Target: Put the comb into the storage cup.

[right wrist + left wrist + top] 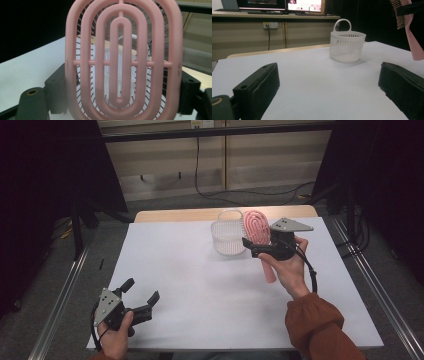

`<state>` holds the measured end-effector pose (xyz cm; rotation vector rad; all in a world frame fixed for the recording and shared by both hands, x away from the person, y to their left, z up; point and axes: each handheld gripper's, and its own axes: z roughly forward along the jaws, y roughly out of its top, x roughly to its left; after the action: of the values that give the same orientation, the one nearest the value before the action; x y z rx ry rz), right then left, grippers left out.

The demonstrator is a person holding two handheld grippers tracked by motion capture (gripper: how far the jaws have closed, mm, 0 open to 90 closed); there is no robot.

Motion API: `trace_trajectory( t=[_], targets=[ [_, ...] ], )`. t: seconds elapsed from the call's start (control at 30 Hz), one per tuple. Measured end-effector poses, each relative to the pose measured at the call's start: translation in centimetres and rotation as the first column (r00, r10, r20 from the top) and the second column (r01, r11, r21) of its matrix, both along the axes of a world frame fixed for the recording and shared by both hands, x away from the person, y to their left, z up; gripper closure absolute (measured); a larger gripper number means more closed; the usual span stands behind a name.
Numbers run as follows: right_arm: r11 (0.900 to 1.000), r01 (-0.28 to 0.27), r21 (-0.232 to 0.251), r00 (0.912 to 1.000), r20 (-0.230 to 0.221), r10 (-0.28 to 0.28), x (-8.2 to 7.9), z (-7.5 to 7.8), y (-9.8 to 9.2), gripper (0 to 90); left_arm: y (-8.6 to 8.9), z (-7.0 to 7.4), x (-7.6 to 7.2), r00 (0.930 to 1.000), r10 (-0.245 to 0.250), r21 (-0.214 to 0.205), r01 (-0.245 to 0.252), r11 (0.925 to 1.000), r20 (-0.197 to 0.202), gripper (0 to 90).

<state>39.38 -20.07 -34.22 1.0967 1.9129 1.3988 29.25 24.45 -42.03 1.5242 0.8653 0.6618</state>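
Note:
A pink oval hairbrush [257, 227] with a slotted head stands upright above the table, its handle pointing down toward the person's palm. My right gripper [257, 246] is shut on it, the pads pressing both sides of the head. In the right gripper view the brush [122, 62] is close up between the black jaws. A white slatted basket [228, 237] with a loop handle sits on the table just left of the brush and behind it. My left gripper [143, 289] rests at the near left, open with nothing in it. It looks toward the basket [347, 46] and the brush [412, 37].
A white sheet [200, 285] covers the table, and a wooden edge [175, 215] shows at the far side. Dark stands flank the table and cables lie on the floor behind. Lit monitors [304, 5] stand on a counter beyond.

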Motion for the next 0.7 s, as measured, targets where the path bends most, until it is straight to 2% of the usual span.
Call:
trace_trajectory(
  t=[0.17, 0.4, 0.7],
  targets=[
    [0.9998, -0.004, 0.020, 0.9999, 0.012, 0.004, 0.5, 0.4, 0.2, 19.1, 0.0, 0.0, 0.0, 1.0000, -0.002, 0.002, 0.002, 1.0000, 0.000, 3.5],
    [0.9984, -0.016, 0.055, 0.9985, 0.053, 0.013, 1.3, 1.2, 0.7, 19.1, 0.1, 0.1, -0.1, 1.0000, -0.001, 0.001, 0.001, 1.0000, 0.005, 3.6],
    [0.9970, -0.022, 0.074, 0.9956, 0.093, 0.015, 2.4, 2.2, 1.3, 19.1, 0.2, 0.2, -0.2, 0.9999, -0.010, 0.001, 0.010, 0.9999, 0.011, 3.6]
  ],
)
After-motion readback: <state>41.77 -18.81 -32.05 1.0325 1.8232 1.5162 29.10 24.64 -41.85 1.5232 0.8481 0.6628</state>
